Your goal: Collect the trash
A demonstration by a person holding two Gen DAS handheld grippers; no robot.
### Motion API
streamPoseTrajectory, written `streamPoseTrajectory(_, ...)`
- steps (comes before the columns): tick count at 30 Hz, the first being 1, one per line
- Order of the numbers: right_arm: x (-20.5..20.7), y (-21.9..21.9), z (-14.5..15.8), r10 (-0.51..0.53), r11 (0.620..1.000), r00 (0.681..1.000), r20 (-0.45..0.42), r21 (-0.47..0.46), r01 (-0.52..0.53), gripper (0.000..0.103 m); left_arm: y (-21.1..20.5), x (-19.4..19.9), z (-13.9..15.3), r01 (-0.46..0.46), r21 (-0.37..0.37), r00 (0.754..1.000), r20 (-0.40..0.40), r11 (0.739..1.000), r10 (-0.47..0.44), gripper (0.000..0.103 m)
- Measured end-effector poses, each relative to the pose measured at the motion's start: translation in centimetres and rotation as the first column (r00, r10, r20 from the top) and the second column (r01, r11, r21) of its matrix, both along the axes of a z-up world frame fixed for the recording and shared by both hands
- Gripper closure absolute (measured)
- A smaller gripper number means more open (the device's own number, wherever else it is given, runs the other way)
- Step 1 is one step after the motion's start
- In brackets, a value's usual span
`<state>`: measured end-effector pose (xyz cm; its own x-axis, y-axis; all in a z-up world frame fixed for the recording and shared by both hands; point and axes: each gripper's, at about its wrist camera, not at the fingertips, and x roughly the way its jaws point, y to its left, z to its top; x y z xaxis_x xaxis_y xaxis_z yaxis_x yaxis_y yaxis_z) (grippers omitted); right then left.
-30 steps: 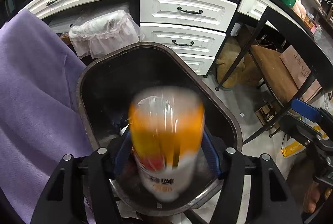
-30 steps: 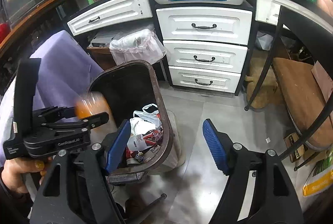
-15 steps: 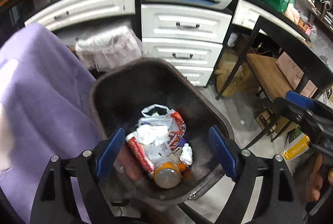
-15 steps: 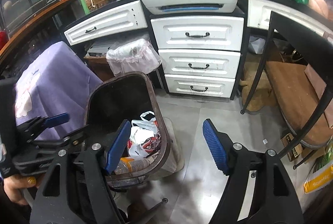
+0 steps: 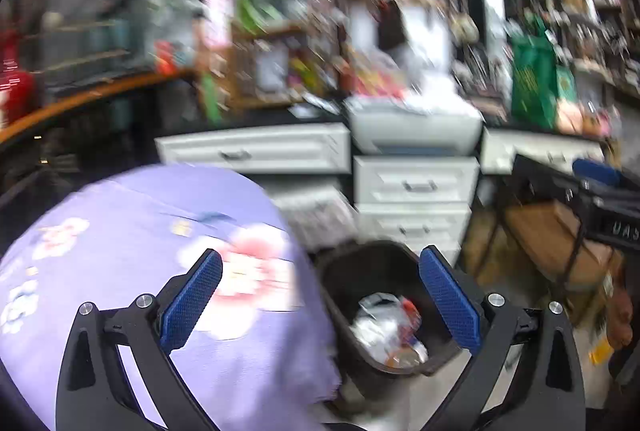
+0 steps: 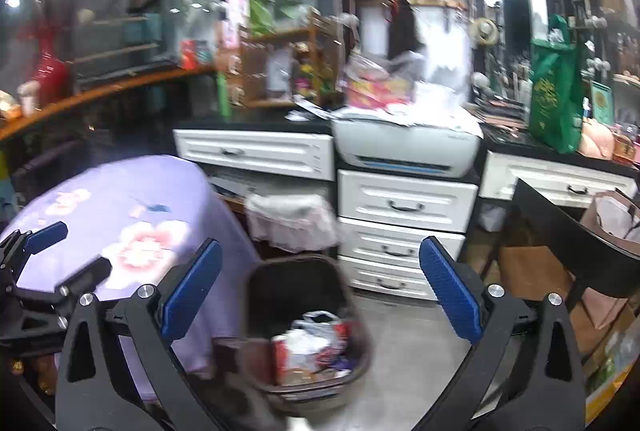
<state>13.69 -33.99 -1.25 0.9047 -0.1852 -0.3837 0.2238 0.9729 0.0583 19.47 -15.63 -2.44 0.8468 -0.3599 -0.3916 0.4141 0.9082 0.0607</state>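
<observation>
Two hand-held grippers in view, both empty. Purple cloth [image 6: 132,215] with flower print covers round table left of bin. White drawers [image 6: 404,231] behind, printer [image 6: 404,147] on top. Dark bin [image 6: 308,335] on floor just beside cloth, holding trash [image 6: 312,343]: white bag, wrappers, orange-capped bottle [image 5: 404,357] near front. Left hand-held gripper [image 5: 320,303] jaws just opened wide, nothing between pads, above bin. Right hand-held gripper [image 6: 320,299] likewise just opened wide, empty, above bin.
</observation>
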Motion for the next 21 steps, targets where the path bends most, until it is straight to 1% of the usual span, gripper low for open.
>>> streamPoseTrajectory(2, -1.5, 2.1, 0.7, 0.012, 1.0, 0.999, 0.032, -0.006, -0.012, 0.006, 2.7, -1.7, 0.9, -0.078, -0.028, 0.996, 0.035, 0.997, 0.078, 0.005)
streamPoseTrajectory(3, -2.0, 2.7, 0.8, 0.013, 1.0, 0.999, 0.046, -0.009, -0.013, 0.006, 3.6, -2.3, 1.2, -0.115, -0.038, 0.992, 0.049, 0.993, 0.116, 0.005)
streamPoseTrajectory(4, -3.0, 3.7, 0.8, 0.02, 1.0, 0.997, 0.073, -0.017, -0.018, 0.006, 5.2, -3.5, 1.5, -0.152, -0.063, 0.986, 0.065, 0.986, 0.156, 0.005)
streamPoseTrajectory(5, -4.0, 4.8, 0.8, 0.031, 0.999, 0.995, 0.096, -0.025, -0.028, 0.006, 6.1, -4.3, 1.8, -0.158, -0.081, 0.984, 0.067, 0.984, 0.163, 0.005)
streamPoseTrajectory(6, -4.5, 5.6, 0.8, 0.037, 0.999, 0.994, 0.099, -0.033, -0.034, 0.006, 7.1, -5.1, 1.9, -0.157, -0.096, 0.985, 0.063, 0.983, 0.164, 0.005)
streamPoseTrajectory(9, -6.4, 8.3, 0.5, 0.092, 0.995, 0.994, 0.064, -0.054, -0.088, 0.006, 9.0, -7.4, 2.2, -0.172, -0.092, 0.983, 0.043, 0.981, 0.177, 0.005)
streamPoseTrajectory(12, -8.7, 10.5, 0.2, 0.127, 0.99, 0.99, 0.06, -0.072, -0.122, 0.006, 10.4, -10.0, 2.5, -0.195, -0.089, 0.976, 0.08, 0.977, 0.203, 0.005)
streamPoseTrajectory(14, -11.1, 11.9, 0.2, 0.131, 0.985, 0.987, 0.095, -0.122, -0.119, 0.006, 11.2, -11.8, 2.7, -0.202, -0.099, 0.972, 0.098, 0.974, 0.211, 0.005)
streamPoseTrajectory(17, -13.9, 13.5, 0.5, 0.143, 0.976, 0.978, 0.152, -0.184, -0.114, 0.006, 11.9, -13.3, 2.8, -0.2, -0.12, 0.973, 0.093, 0.972, 0.212, 0.005)
streamPoseTrajectory(19, -15.1, 14.0, 0.8, 0.171, 0.971, 0.973, 0.157, -0.193, -0.14, 0.006, 12.2, -14.3, 2.8, -0.199, -0.123, 0.973, 0.094, 0.972, 0.211, 0.005)
streamPoseTrajectory(21, -16.3, 14.4, 0.9, 0.181, 0.97, 0.969, 0.168, -0.194, -0.147, 0.006, 12.3, -15.6, 2.9, -0.2, -0.122, 0.971, 0.112, 0.972, 0.213, 0.005)
